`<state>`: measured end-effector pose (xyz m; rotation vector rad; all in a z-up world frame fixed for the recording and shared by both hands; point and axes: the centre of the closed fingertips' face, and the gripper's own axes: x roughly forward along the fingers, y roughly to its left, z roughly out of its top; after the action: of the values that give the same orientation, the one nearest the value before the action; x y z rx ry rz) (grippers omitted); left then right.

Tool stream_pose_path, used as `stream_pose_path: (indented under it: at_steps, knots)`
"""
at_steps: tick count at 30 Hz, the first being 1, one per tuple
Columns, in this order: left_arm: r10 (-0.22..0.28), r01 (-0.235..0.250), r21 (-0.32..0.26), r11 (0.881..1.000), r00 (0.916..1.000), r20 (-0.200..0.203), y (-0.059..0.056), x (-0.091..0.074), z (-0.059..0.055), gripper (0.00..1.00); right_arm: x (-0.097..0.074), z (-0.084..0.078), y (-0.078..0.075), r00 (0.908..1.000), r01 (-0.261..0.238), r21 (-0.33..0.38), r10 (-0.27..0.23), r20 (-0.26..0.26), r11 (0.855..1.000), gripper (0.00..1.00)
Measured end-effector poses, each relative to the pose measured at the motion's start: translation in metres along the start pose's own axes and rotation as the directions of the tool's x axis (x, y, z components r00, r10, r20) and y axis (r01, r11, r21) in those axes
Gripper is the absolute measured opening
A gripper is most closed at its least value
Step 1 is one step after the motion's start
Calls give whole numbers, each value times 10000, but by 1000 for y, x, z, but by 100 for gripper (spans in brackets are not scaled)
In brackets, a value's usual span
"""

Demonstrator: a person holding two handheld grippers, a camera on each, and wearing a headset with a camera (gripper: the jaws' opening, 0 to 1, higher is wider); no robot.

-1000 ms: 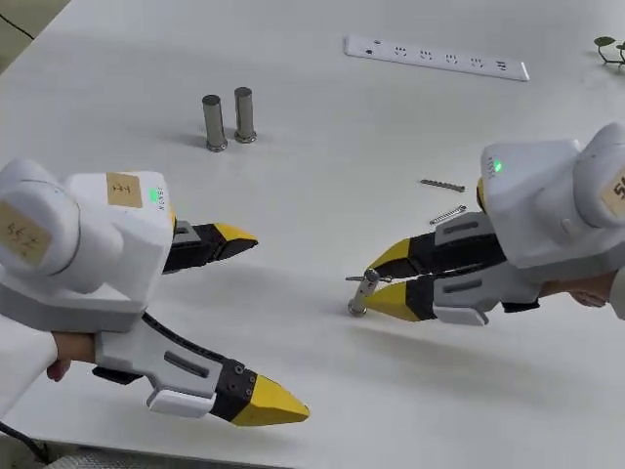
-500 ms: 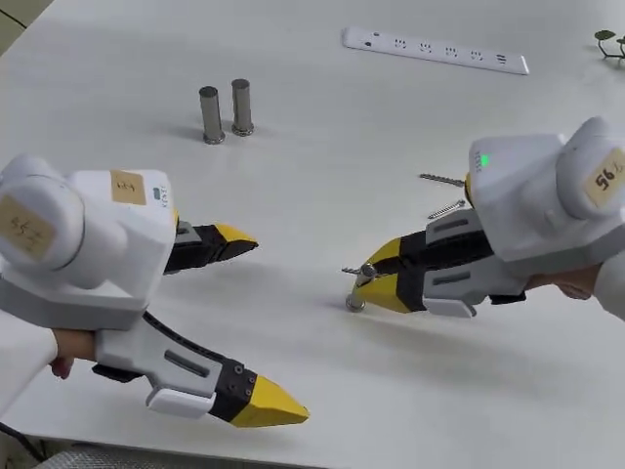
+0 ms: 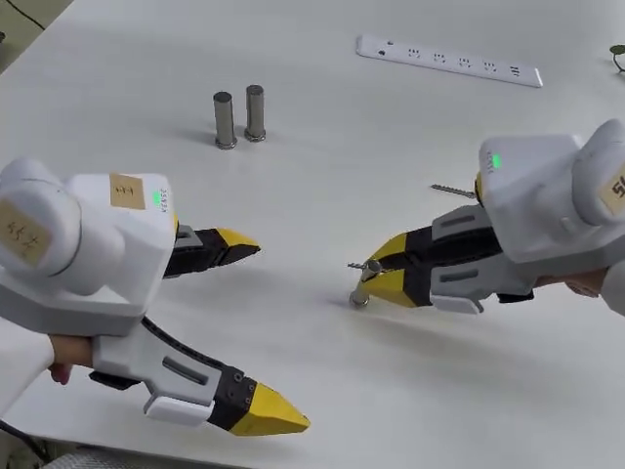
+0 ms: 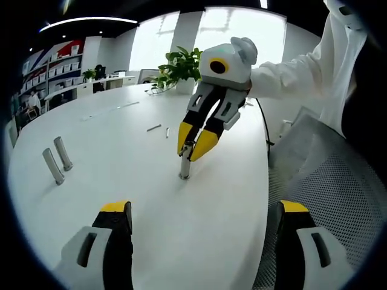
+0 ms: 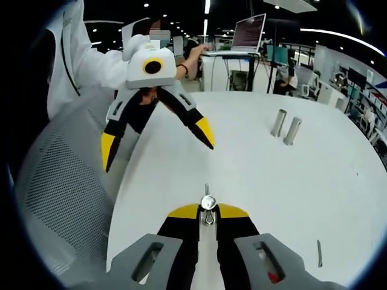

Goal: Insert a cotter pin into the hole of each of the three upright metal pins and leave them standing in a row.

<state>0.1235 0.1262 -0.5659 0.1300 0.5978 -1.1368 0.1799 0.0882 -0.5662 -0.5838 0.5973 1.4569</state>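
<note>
My right gripper [image 3: 383,278] is shut on a short metal pin [image 3: 363,289] whose base rests on the white table [image 3: 322,195]. A thin cotter pin [image 3: 357,265] sticks out sideways near its top. In the right gripper view the pin's head [image 5: 208,202] sits between my yellow jaw tips, with the cotter pin [image 5: 207,190] pointing ahead. Two more metal pins [image 3: 225,120] [image 3: 255,112] stand upright side by side at the far left. My left gripper [image 3: 256,332] is wide open at the near left and holds nothing.
A loose cotter pin [image 3: 451,191] lies on the table beyond the right gripper. A white power strip [image 3: 449,62] runs along the far edge. In the left gripper view, a potted plant [image 4: 178,63] stands at the table's far end.
The right gripper's jaws have closed on the metal pin, which now stands a little straighter. The left gripper has stayed where it was.
</note>
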Motion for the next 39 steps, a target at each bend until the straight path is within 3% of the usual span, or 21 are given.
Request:
stream_pose_path:
  at_steps: [7, 13, 22, 39]
  knots:
    - [157, -157, -101, 9998, 9999, 18, 4, -4, -1, 99, 8, 7, -21, 10000, -1, -491, 2, 13, 9988, 4]
    - [238, -237, -185, 9995, 9997, 24, 6, -6, -3, 99, 16, 10, -26, 9998, -181, -832, 175, -81, 9964, 4]
    - [354, -353, -195, 9992, 9993, 82, 9, -10, 0, 99, 23, 14, -42, 9996, -273, -684, 273, -6, 9973, 4]
    - [392, -390, -467, 9981, 9992, 26, 4, -12, -7, 99, 26, 17, -45, 9997, -226, -725, 227, 17, 9971, 4]
